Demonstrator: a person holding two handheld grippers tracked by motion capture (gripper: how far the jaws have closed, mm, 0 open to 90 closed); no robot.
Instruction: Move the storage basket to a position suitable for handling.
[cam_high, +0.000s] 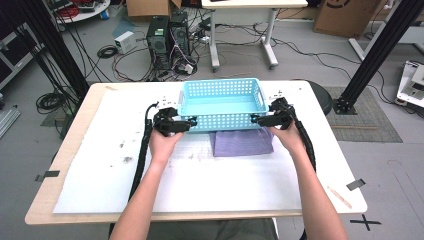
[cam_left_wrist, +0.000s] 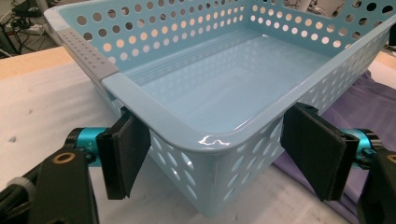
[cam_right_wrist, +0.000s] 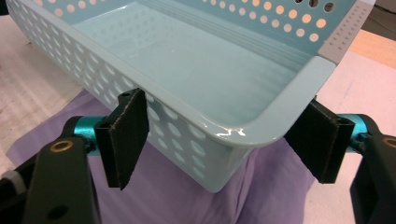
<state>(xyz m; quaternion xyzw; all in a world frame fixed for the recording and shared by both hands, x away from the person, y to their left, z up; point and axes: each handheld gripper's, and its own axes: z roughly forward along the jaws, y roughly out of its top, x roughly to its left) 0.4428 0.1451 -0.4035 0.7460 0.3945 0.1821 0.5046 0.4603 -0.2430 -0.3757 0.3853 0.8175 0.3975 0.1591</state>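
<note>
A light blue perforated basket (cam_high: 222, 121) stands empty at the back middle of the table. Its near side lies over the far edge of a folded purple cloth (cam_high: 242, 142). My left gripper (cam_high: 186, 125) is open and straddles the basket's near left corner (cam_left_wrist: 187, 130), one pad by the side wall and the other by the front wall. Mirroring it, my right gripper (cam_high: 257, 120) is open around the near right corner (cam_right_wrist: 224, 126). Under that corner lies the purple cloth (cam_right_wrist: 187, 200), which also shows at the right of the left gripper view (cam_left_wrist: 369, 107). I cannot tell whether the pads press the walls.
A white sheet (cam_high: 125, 175) covers most of the wooden table (cam_high: 75, 145). Black frame posts (cam_high: 60, 50) stand at both far corners. Computer towers (cam_high: 167, 35) and cables sit on the floor behind, and a black stool (cam_high: 325, 97) is at the right.
</note>
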